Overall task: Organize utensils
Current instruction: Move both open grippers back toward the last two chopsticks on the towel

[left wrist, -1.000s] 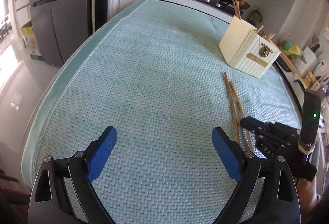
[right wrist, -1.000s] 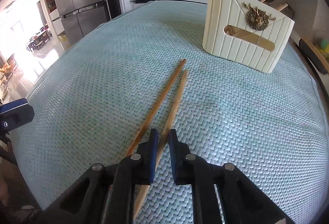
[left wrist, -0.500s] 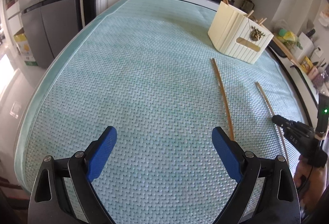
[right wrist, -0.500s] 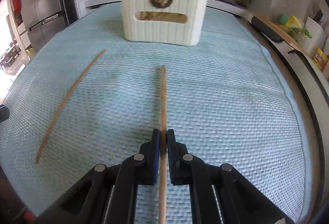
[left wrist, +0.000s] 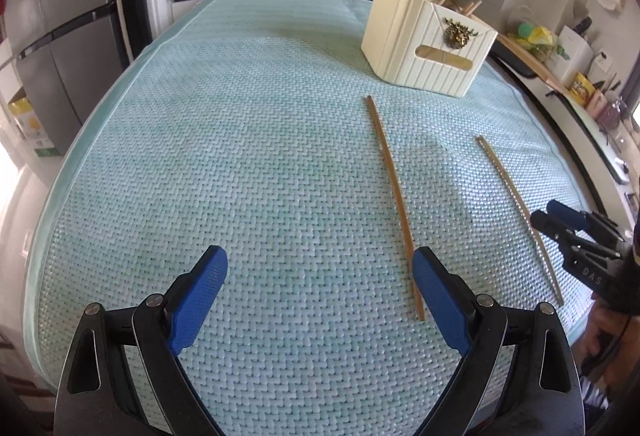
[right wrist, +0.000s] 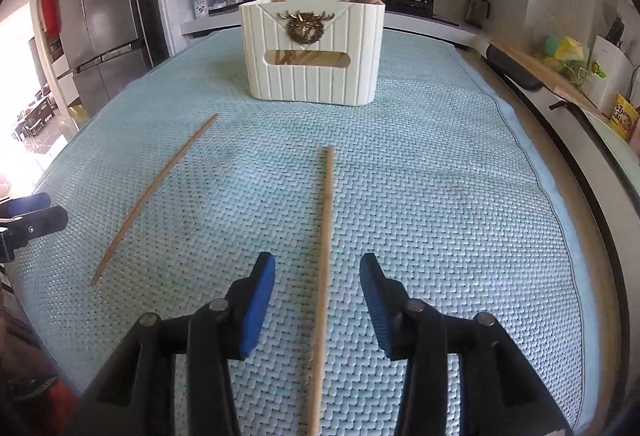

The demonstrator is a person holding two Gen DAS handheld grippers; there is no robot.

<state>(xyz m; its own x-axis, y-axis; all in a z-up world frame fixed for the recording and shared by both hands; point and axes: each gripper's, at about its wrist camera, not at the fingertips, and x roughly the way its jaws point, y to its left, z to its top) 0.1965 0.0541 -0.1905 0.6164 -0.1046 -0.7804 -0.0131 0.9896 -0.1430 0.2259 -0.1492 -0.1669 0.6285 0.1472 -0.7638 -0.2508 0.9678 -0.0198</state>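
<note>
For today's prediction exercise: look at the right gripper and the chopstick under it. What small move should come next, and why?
Probably close the right gripper on the chopstick: its jaws stand open with the stick lying between them on the mat, pointing toward the cream holder.

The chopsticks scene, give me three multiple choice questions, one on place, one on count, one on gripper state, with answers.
1. Where is the right gripper?
A. astride a chopstick
B. inside the holder
C. over the stove

2. How many chopsticks lie loose on the mat?
A. one
B. two
C. four

3. How is the left gripper?
A. shut on a chopstick
B. open, empty
C. shut, empty

Answers: 1 A, the right chopstick runs between its parted fingers. 2 B, it and the left chopstick lie before the holder. 3 B, only mat between its fingers.
</note>
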